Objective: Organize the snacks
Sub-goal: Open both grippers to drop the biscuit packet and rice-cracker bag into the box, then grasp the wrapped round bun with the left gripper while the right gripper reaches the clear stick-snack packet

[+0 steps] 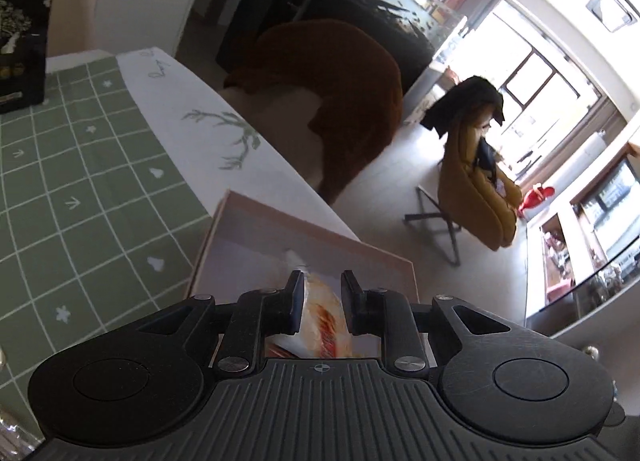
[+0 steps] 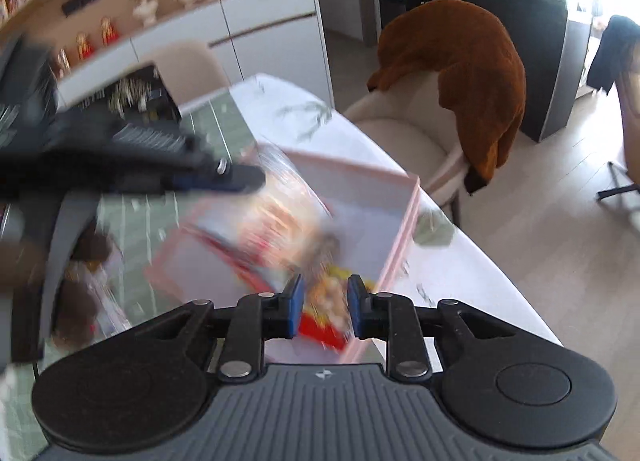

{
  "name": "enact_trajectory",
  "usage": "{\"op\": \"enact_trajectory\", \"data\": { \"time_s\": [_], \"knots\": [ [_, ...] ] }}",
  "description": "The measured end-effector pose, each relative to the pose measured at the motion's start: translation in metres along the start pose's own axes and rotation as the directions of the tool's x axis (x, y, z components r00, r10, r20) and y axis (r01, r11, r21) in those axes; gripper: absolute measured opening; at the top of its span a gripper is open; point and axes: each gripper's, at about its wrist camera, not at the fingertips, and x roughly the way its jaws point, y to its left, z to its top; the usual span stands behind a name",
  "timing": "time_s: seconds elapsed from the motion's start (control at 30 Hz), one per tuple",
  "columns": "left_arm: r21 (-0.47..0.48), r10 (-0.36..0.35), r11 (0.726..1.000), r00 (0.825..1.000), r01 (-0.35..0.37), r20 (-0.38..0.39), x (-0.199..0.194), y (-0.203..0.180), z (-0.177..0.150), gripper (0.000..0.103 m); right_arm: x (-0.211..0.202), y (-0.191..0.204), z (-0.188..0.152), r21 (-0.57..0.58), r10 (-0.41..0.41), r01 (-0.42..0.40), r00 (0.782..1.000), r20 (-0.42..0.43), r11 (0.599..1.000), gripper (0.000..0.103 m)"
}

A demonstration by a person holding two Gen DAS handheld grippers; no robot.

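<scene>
You're in a home dining-living room: tablecloth-covered surface (image 1: 80, 181), cushioned chair (image 2: 404, 141), shelf of figurines (image 2: 132, 9), big windows (image 1: 532, 73).

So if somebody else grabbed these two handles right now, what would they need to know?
Left gripper: fingers part open around a clear snack bag over the pink box; contact unclear.
Right gripper: fingers part open by a red and yellow snack pack in the box's near corner; view is blurred.
Done: some snacks already lie in the box.
Left: settle both packs, then fetch the dark snacks on the green tablecloth.
</scene>
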Motion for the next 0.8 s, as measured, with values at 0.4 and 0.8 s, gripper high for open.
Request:
{"op": "enact_trajectory", "data": {
  "time_s": [0.4, 0.8],
  "knots": [
    [-0.099, 0.295, 0.951, 0.955, -0.293, 0.012, -0.135, 0.125, -0.085, 0.024, 0.014, 0.098, -0.054, -0.239, 0.086, -0.102, 0.993, -0.074, 0.966, 0.056],
    [-0.249, 0.338, 0.909, 0.941, -0.335, -0.029, -0.213, 0.172, -0.144, 0.024, 0.083, 0.231, -0.076, -0.358, 0.167, -0.242, 0.959, -0.228, 0.902, 0.067]
  ]
}}
